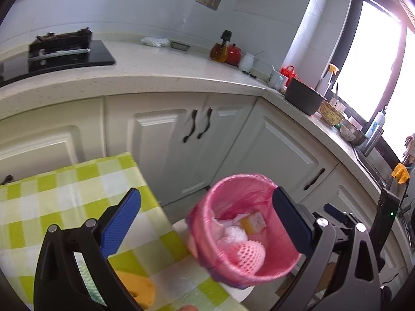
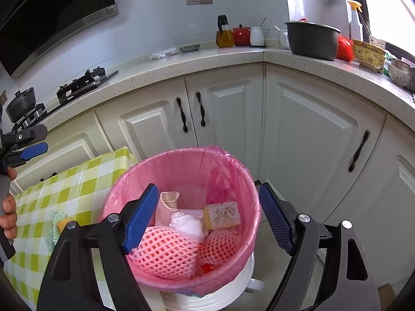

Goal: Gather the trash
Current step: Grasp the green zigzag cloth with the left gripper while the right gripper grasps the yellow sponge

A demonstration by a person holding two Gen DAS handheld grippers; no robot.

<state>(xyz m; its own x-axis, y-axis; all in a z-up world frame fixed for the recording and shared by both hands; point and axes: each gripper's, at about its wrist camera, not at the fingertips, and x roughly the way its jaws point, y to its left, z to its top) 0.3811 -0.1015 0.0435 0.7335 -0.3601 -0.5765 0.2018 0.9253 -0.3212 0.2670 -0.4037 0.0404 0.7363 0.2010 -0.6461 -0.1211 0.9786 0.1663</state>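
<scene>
A trash bin lined with a pink bag stands beside a table with a green checked cloth. It holds pink foam fruit nets, white crumpled paper, a yellow sponge and a pale pink packet. My right gripper is open and empty, hovering above the bin. My left gripper is open and empty, above the table edge and bin. A yellow sponge on a green-striped cloth lies on the table under the left gripper; it also shows in the right wrist view.
White cabinet doors with dark handles stand behind the bin. The counter carries a gas stove, oil bottle, red pot, dark pot and bowls. The bin sits on a white stool. The left gripper shows in the right wrist view.
</scene>
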